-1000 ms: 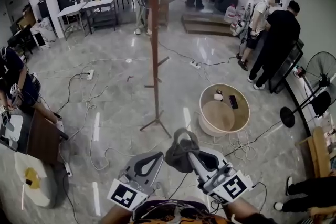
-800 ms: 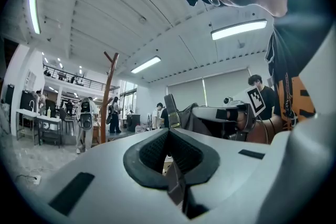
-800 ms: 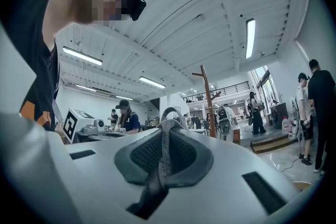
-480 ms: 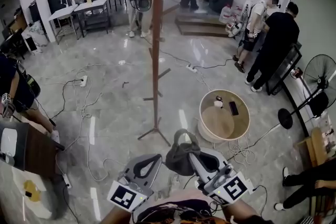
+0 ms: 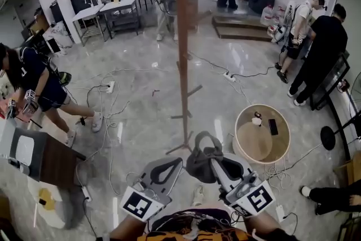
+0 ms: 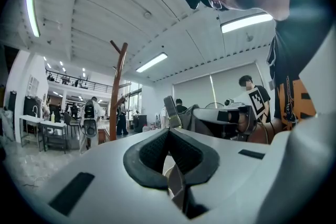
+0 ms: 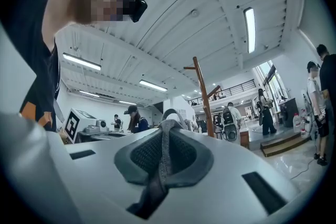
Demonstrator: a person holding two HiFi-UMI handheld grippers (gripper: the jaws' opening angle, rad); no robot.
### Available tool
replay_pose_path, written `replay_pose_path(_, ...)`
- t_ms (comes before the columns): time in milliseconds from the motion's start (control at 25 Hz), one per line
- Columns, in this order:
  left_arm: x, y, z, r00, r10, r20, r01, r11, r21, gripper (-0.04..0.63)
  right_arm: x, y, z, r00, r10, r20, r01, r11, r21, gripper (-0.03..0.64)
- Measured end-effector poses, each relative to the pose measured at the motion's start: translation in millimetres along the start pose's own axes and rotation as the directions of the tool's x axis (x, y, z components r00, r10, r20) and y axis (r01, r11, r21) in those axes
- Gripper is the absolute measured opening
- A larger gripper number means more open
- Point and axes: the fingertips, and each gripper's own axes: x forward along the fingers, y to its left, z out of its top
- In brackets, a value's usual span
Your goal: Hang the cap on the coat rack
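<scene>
Cap [image 5: 200, 163] pinched by a fold of its grey fabric between the pressed-together jaws of the right gripper [image 5: 213, 166]; bunched just beyond the tips and slightly to their left, strap loop standing up above the pads; same fold seen running down the seam of the pads in the right gripper view [image 7: 164, 136]; held low, close to the body.

Left gripper [image 5: 168, 165] just beside the cap on its left, not touching it as far as can be told; jaws closed tip to tip with nothing caught between them.

Coat rack [image 5: 182, 53] straight ahead of both grippers and well apart from them; long axis upright, short pegs slanting up off the pole; low pegs nearest, forked top far above the jaw line and a little right of it in the right gripper view [image 7: 202, 97].

Neither gripper clearly nearer the pole, but only the right one loaded; likely next a reach forward and up with that arm, cap turned so the loop or crown drops over an up-slanted peg; some risk of the limp fabric snagging or sliding off a shallow peg.
</scene>
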Motion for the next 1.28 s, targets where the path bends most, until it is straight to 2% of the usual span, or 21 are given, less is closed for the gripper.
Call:
replay_pose_path(280,56.9,52.4,0.0,0.998,0.069,0.007,-0.069,0.997,0.029,0.014,47.7,-61.6,-12.6,0.996,0.086,0.008,-0.086,0.996,0.008,0.031)
replay_pose_path(440,77.2,71.2,-3.4,0.994,0.114,-0.001,-0.114,0.993,0.013,0.014,66.7,-91.1,-20.7,0.994,0.105,-0.005,-0.105,0.994,0.023,0.031)
replay_pose_path(760,84.0,105.6,-5.4,0.995,0.094,-0.023,-0.094,0.996,0.001,0.014,102.8,-110.3,-18.6,0.998,0.06,0.011,-0.06,0.998,0.03,0.031)
replay_pose_path(1040,77.7,137.7,0.3,0.997,0.078,-0.006,-0.078,0.997,-0.007,0.014,139.4,-115.3,-2.0,0.999,0.031,0.017,-0.031,0.999,-0.018,0.031)
replay_pose_path(1280,63.2,159.3,1.1,0.996,0.089,0.009,-0.089,0.996,-0.009,0.014,165.9,-128.7,11.6,0.999,-0.028,0.038,0.03,0.998,-0.054,0.031)
